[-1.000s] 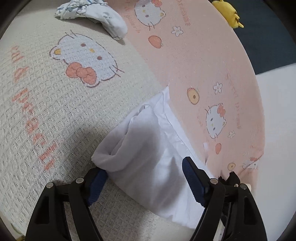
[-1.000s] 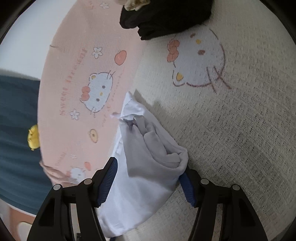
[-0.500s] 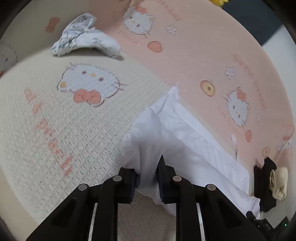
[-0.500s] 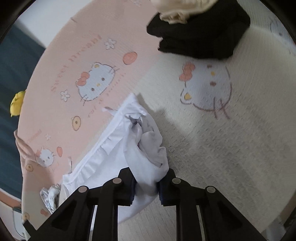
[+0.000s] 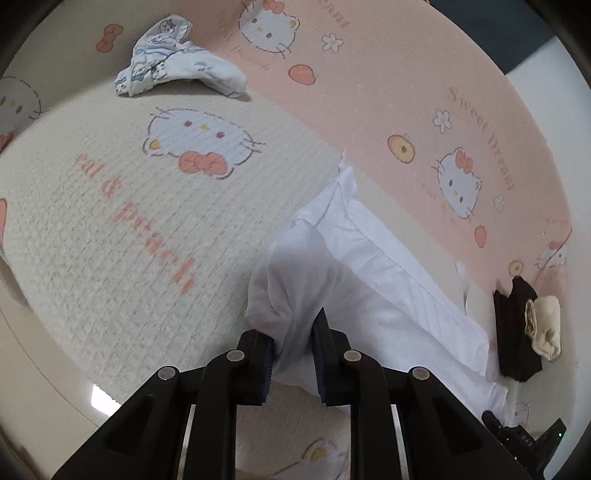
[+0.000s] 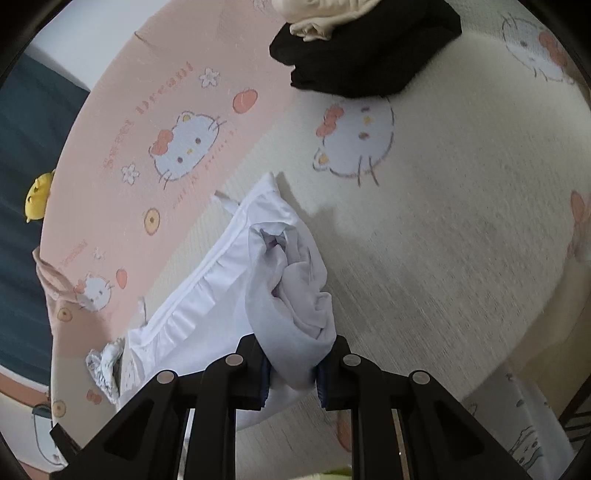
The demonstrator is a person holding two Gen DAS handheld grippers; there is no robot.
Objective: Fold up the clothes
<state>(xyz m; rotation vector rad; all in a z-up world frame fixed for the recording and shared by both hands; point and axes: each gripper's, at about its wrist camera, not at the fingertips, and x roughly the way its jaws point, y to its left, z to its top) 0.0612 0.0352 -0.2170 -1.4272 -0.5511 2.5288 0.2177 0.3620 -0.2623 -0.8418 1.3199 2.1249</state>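
A white garment point(image 5: 373, 273) with a ruffled band lies on a cream and pink cartoon-cat blanket point(image 5: 110, 229). My left gripper point(image 5: 293, 343) is shut on one bunched end of it, and the cloth rises in a fold between the blue pads. In the right wrist view, the same white garment point(image 6: 207, 306) stretches away to the left, and my right gripper point(image 6: 293, 363) is shut on its other bunched end. Both pinched ends are lifted off the blanket.
A crumpled white printed garment point(image 5: 173, 62) lies at the far left of the blanket. A folded black garment point(image 6: 369, 59) with a cream piece point(image 6: 325, 14) on top sits at the other end. A yellow plush toy point(image 6: 37, 194) lies beyond the blanket's pink border.
Both grippers stood open around the garment's ends a second ago; both have since closed on the cloth and lifted it, rolling somewhat. More of the blanket shows in both views.
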